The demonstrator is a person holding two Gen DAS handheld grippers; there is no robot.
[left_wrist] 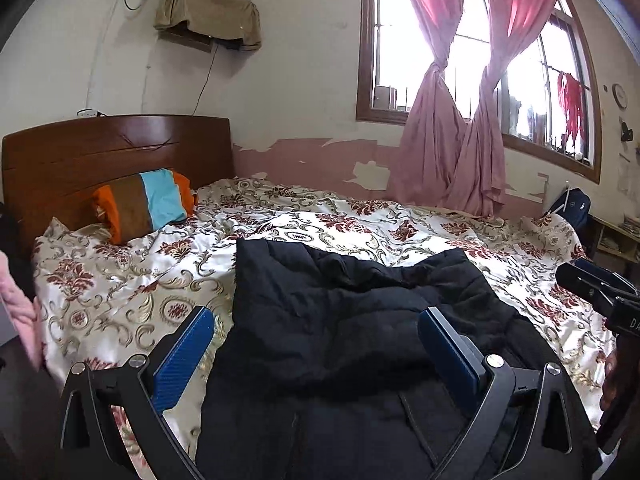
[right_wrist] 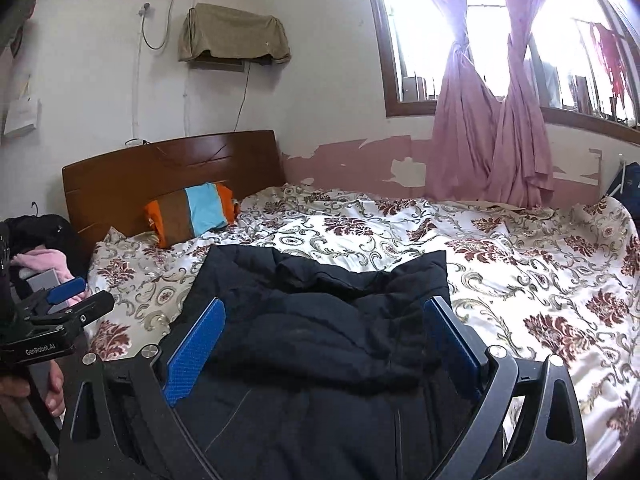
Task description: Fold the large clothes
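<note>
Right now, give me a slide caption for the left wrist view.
Open left claw poised over a black coat spread on a floral bedspread.

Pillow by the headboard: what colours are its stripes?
Orange, brown and light blue stripes on the pillow; clearest in the left wrist view.

Blown-out daylight from the window [left_wrist: 472,44], fisheye-bent edges, dark corners.
</note>
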